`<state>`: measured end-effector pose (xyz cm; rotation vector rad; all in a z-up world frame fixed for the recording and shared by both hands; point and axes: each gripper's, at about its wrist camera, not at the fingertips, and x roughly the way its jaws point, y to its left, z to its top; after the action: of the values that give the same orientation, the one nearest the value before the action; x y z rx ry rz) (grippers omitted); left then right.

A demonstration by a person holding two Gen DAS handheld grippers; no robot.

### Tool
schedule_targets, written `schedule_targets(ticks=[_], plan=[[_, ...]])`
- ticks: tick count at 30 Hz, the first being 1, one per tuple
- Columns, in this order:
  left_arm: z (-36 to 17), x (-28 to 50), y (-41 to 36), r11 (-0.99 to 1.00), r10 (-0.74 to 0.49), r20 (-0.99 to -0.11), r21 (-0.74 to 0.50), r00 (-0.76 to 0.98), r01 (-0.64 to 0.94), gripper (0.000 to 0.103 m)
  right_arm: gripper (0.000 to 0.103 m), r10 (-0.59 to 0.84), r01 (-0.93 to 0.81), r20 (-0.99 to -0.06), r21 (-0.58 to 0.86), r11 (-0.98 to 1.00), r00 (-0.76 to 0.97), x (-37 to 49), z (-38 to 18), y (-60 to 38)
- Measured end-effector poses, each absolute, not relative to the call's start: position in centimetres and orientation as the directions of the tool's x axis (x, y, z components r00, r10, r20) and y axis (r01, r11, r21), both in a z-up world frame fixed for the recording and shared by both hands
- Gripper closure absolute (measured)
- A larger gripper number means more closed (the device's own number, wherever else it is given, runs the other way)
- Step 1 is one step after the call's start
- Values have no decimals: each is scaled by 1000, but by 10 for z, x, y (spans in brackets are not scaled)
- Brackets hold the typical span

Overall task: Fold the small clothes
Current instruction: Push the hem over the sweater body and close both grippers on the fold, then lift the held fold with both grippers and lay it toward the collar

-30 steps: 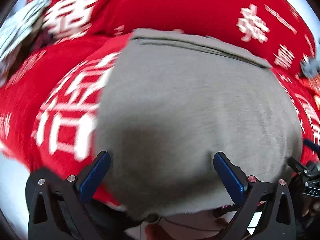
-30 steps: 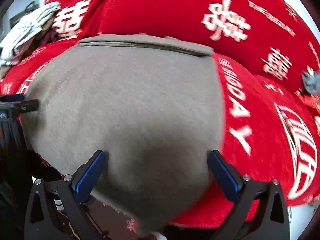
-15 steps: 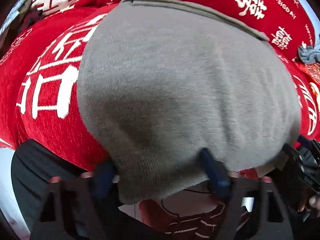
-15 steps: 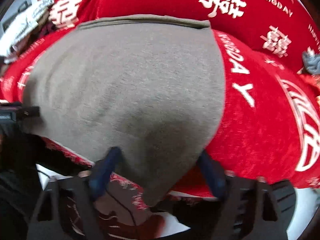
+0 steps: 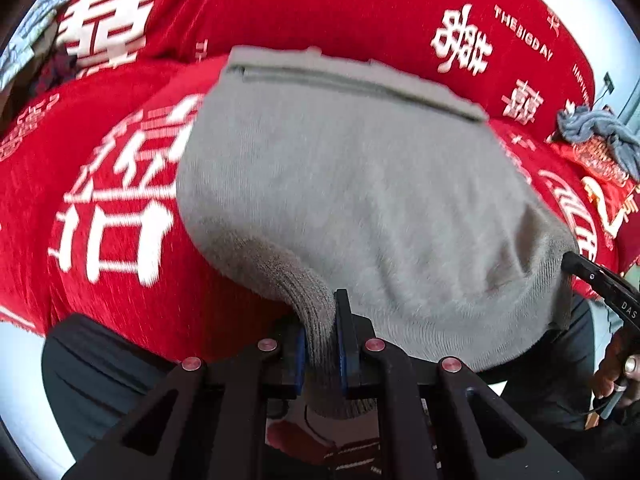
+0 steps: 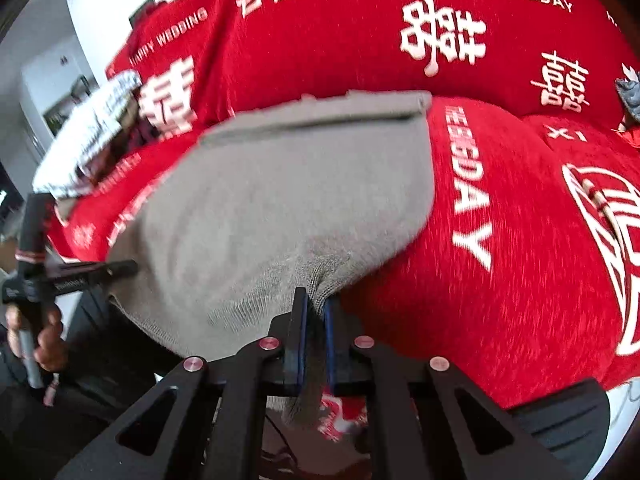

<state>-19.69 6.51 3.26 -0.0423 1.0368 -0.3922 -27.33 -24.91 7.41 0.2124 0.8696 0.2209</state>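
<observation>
Left wrist: grey garment (image 5: 352,184) hem pinched in left tool (image 5: 320,344).

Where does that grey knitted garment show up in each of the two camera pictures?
Left wrist view: the grey garment fills the middle, its near left corner pinched in the left claw.
Right wrist view: it lies centre-left, its near right corner pinched in the right claw.
Shared landmark: the red cover printed "THE BIGDAY", under the garment in both.
</observation>
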Motion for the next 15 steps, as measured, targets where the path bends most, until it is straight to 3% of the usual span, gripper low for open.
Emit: schedule_targets(ticks=[10, 15], plan=[[78, -121, 67, 931, -364, -743, -281, 562, 232, 90, 95, 291, -19, -615, 409, 912, 733, -213, 111, -278], [53, -77, 67, 939, -342, -773, -306, 534, 159, 90, 95, 251, 53, -666, 400, 915, 702, -168, 93, -285]])
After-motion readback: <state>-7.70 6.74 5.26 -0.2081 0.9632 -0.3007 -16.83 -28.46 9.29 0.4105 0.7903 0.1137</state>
